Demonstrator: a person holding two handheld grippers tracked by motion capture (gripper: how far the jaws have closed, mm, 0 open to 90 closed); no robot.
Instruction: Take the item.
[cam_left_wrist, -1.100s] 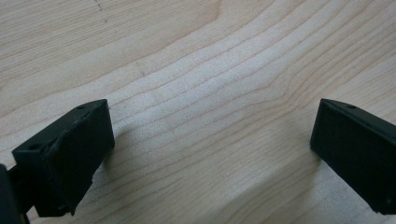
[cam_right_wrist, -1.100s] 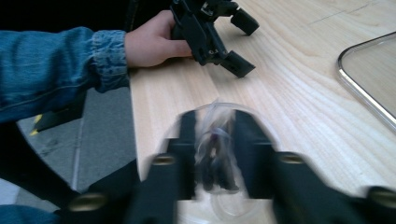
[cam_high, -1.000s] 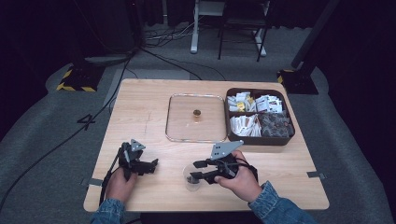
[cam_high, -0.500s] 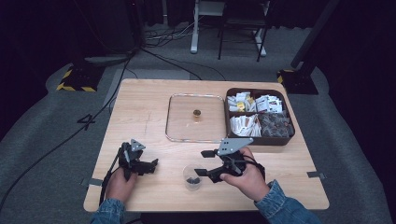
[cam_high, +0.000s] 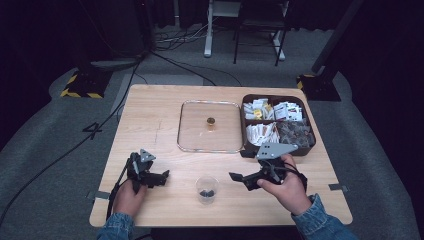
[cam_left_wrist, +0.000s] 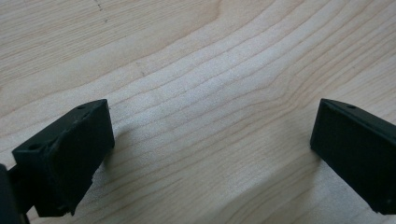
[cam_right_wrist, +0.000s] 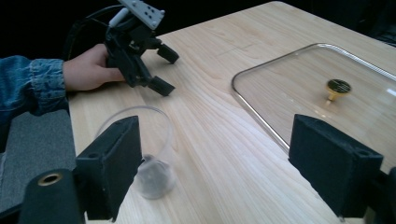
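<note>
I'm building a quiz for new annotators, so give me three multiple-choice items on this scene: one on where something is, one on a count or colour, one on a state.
1. Where does the clear cup stand?
A. inside the brown box
B. on the table between the two hands
C. on the glass lid

2. What colour is the knob on the glass lid?
A. gold
B. red
C. blue

3. How are the right tongs?
A. shut on the cup
B. shut on nothing
C. open, holding nothing

Answers:
1 B: the high view shows it on bare wood near the front edge, between the left tongs and the right ones.
2 A: it gleams gold in the right gripper view.
3 C: their jaws stand wide apart, and the cup sits free beside one jaw.
</note>
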